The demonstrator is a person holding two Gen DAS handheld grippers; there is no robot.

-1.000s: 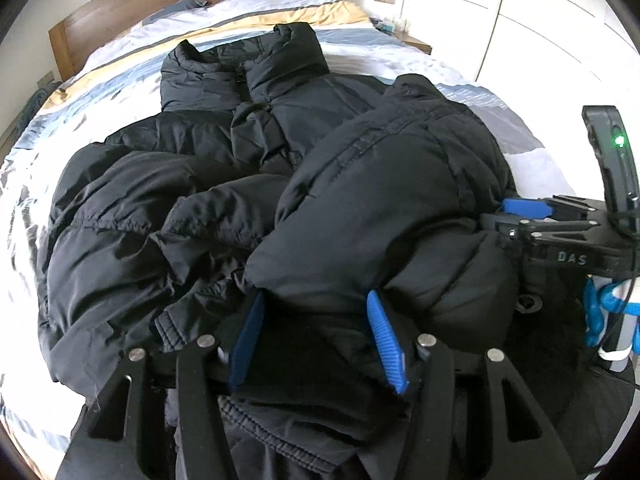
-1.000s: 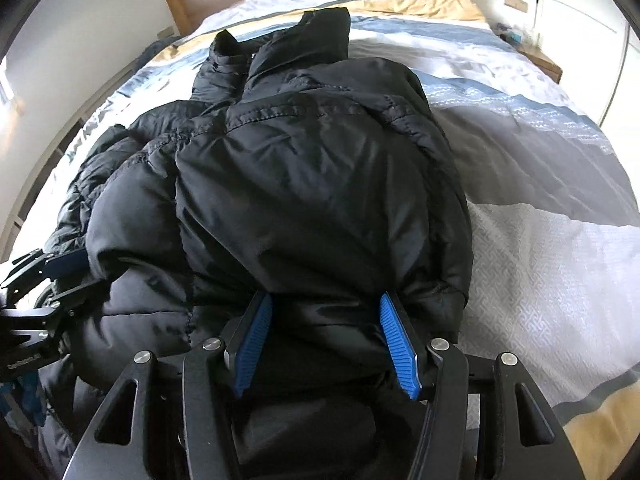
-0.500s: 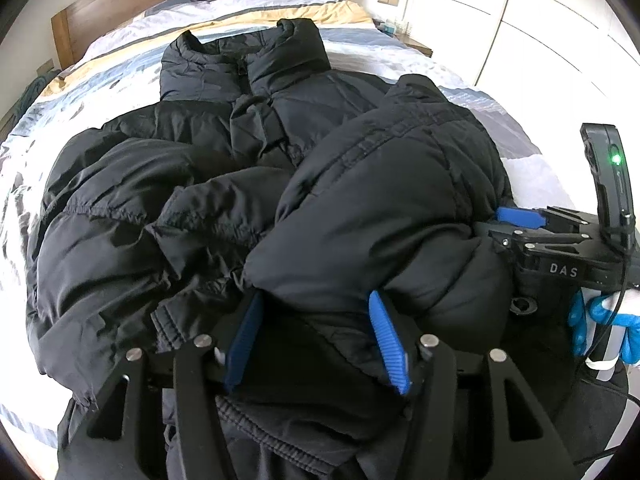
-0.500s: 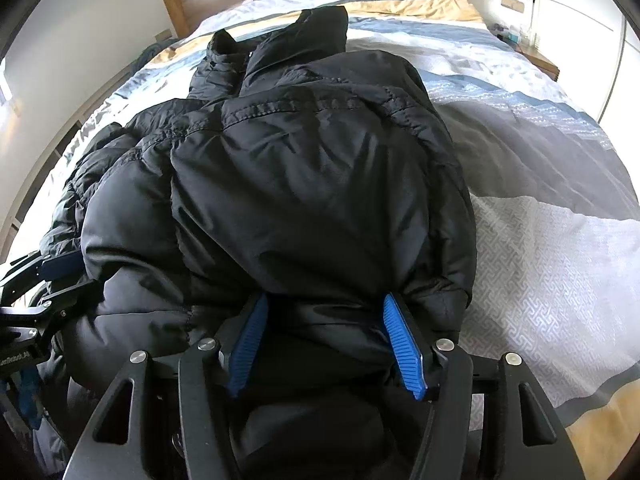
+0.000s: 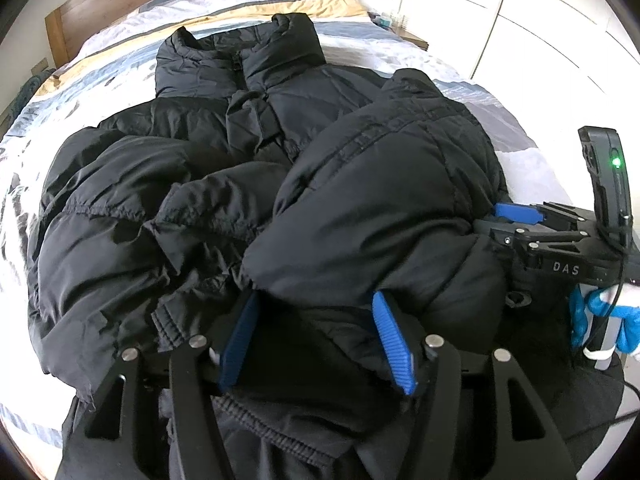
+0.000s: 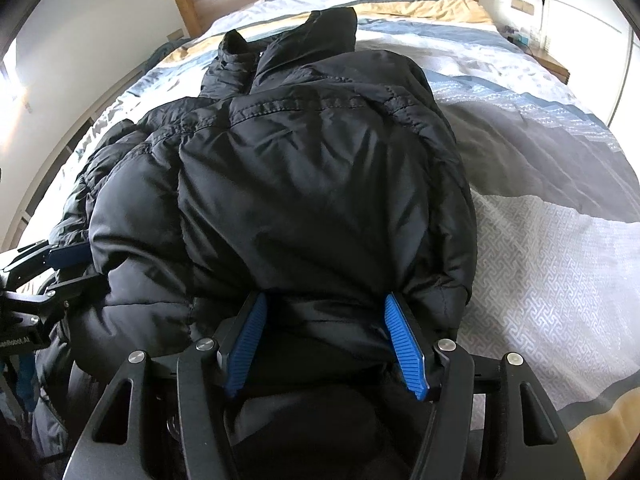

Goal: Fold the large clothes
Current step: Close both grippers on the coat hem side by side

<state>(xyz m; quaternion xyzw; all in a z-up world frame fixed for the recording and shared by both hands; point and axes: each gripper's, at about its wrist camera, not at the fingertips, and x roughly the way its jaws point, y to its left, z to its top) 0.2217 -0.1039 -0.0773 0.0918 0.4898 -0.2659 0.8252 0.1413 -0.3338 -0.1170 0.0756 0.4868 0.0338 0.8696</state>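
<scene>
the black puffer jacket (image 5: 248, 184) lies on the bed (image 6: 552, 264), its near side folded over; the left gripper (image 5: 316, 336) has just been opening its fingers around the jacket hem, the right gripper (image 6: 324, 344) likewise spread around it

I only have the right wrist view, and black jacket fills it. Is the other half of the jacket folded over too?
Observer: No. In the left wrist view that half of the jacket lies spread out on the bed.
Operator: What's between the left claw's pads?
Observer: Jacket fabric sits in the left claw. Its jaws have just been opening, and I cannot tell whether they still press.
Operator: Is my right unit powered?
Observer: A green light is lit on the device above the right claw.
</scene>
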